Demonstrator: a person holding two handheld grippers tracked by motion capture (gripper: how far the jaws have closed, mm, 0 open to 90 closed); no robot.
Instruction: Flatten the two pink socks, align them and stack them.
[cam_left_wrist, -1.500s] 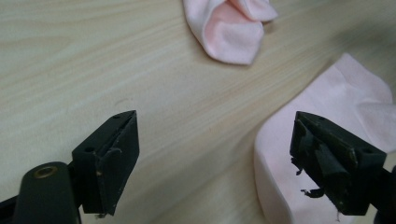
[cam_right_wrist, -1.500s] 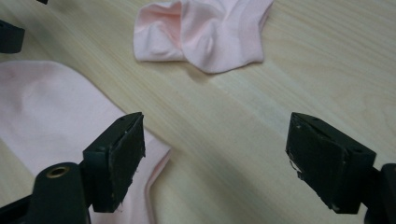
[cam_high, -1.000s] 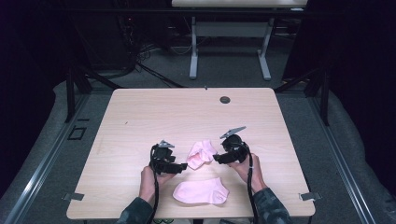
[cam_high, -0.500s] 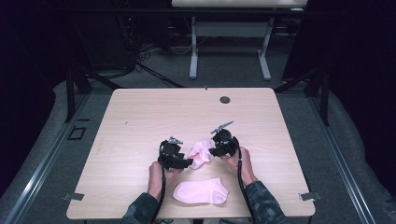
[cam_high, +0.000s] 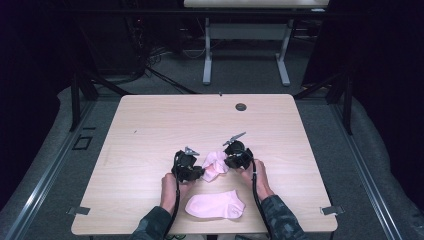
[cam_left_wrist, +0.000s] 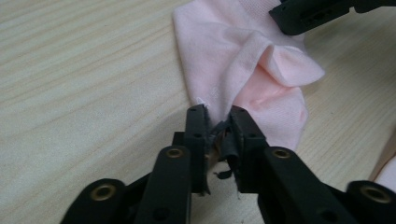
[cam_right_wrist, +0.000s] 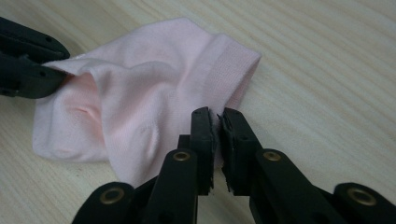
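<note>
Pink knit, thin & floppy — that's the crumpled sock (cam_high: 215, 164) I'm working, sitting lower centre of the high view on the wood table (cam_high: 150, 130), between my two tools. 2nd sock (cam_high: 216, 205) lies flat just below it, near the bottom edge, apart from the first.

My left gripper (cam_high: 199, 173) has just been closing and is now nearly shut; in the left gripper view the jaws pinch the near edge of the sock (cam_left_wrist: 233, 60), a bit of fabric caught between the tips. My right gripper (cam_high: 226, 161) has likewise just been closing and is pinched down on the opposite side; in the right gripper view the ribbed cuff edge (cam_right_wrist: 233, 74) runs right into the jaw tips, w/ the left tool showing at the upper left of that frame, gripping the far end.

Handling, my read: v. light, no stiffness at all, so it'll sag & fold wherever it isn't held. Not fragile, not slippery — knit grabs the pads OK, but a thin single layer can slide out if the bite is shallow. Best holds are the edges: cuff band is thicker, gives more to clamp; the opposite end is the other anchor. Pulling both ends apart should flatten the bunched fold in the middle. Lift gently, else the cloth may drag on the tabletop.
</note>
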